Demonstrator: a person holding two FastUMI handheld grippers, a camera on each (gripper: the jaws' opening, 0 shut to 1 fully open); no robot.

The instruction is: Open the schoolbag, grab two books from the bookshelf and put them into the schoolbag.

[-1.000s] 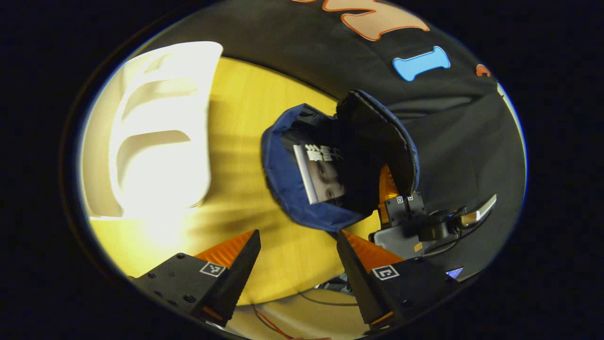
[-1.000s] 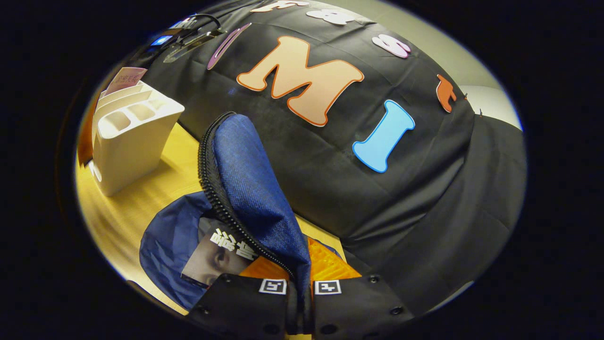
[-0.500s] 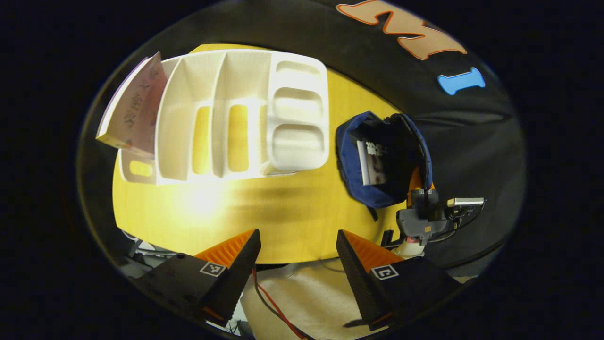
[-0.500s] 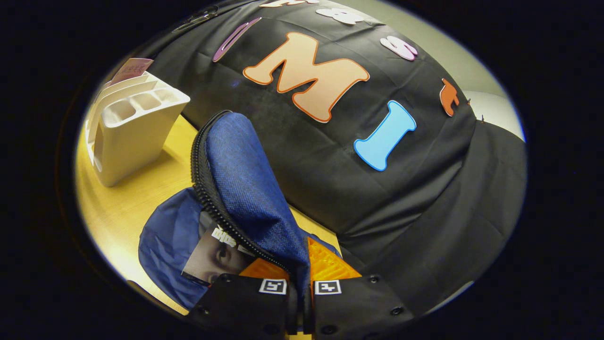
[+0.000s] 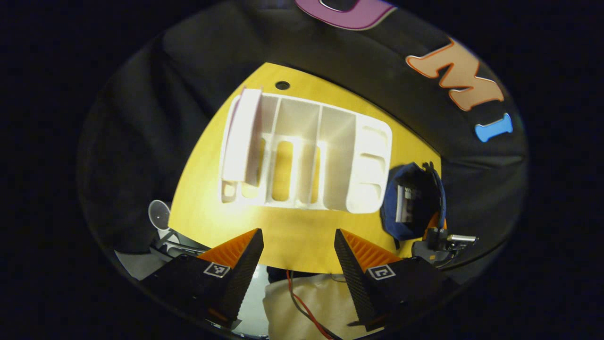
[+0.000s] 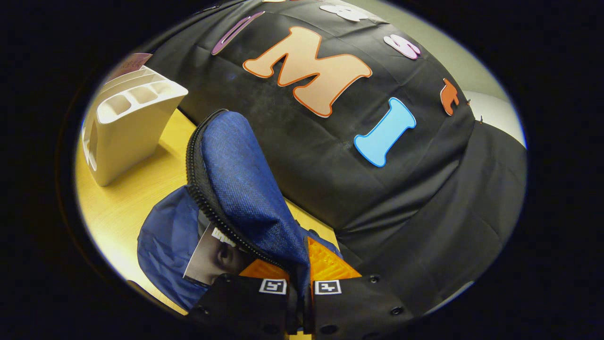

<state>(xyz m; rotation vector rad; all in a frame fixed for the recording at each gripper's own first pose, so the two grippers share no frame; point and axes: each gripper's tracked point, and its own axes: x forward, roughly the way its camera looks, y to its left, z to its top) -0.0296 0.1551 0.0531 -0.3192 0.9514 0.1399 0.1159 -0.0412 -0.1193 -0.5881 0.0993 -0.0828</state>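
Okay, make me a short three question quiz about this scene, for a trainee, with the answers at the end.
1. True or false: the right gripper is shut on the flap of the schoolbag.
2. How many books are in the schoolbag? A. none B. one C. three
3. Fill in: the book left in the bookshelf stands in its ____ end slot, as the left gripper view shows it.

Key:
1. True; both fingers pinch the flap, holding the bag open.
2. B; one book shows inside.
3. Left. The left gripper is open, holding nothing.
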